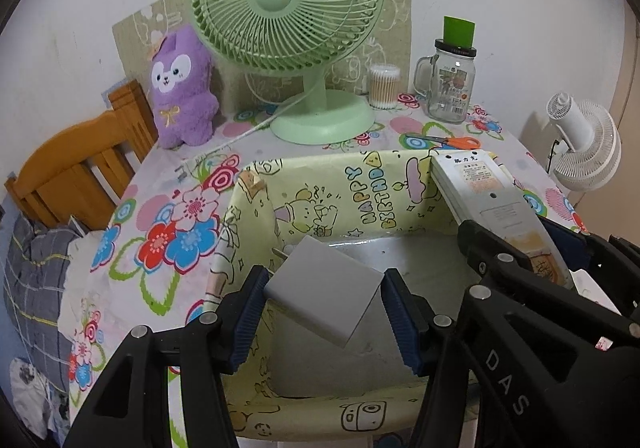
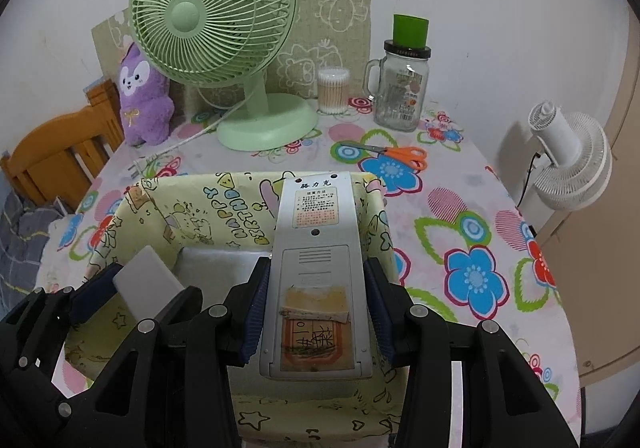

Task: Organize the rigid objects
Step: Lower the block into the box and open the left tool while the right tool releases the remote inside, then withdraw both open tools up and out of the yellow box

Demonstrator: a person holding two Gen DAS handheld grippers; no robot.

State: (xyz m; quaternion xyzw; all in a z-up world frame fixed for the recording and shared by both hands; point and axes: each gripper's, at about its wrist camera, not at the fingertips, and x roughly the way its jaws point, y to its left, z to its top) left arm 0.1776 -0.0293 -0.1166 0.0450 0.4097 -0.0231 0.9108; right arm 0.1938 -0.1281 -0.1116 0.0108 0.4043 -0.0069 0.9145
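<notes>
A yellow cartoon-print box (image 1: pixel 360 183) (image 2: pixel 192 203) stands open on the flowered tablecloth. My left gripper (image 1: pixel 324 304) is shut on a flat white charger block (image 1: pixel 320 288), tilted and held over the box's left side; the block (image 2: pixel 146 280) also shows in the right wrist view. My right gripper (image 2: pixel 316 308) is shut on a long grey remote control (image 2: pixel 316 268), back side up, its far end over the box's far wall. The same remote (image 1: pixel 480 187) reaches in from the right in the left wrist view. The box's bare floor shows beneath both items.
Behind the box stand a green desk fan (image 1: pixel 288 27) (image 2: pixel 216 31), a purple plush toy (image 1: pixel 182 87), a tub of cotton swabs (image 2: pixel 333 89) and a glass jar mug (image 2: pixel 402 87). Orange scissors (image 2: pixel 396 155) lie near the box. A wooden chair (image 1: pixel 76 171) stands left, a white fan (image 2: pixel 568 159) right.
</notes>
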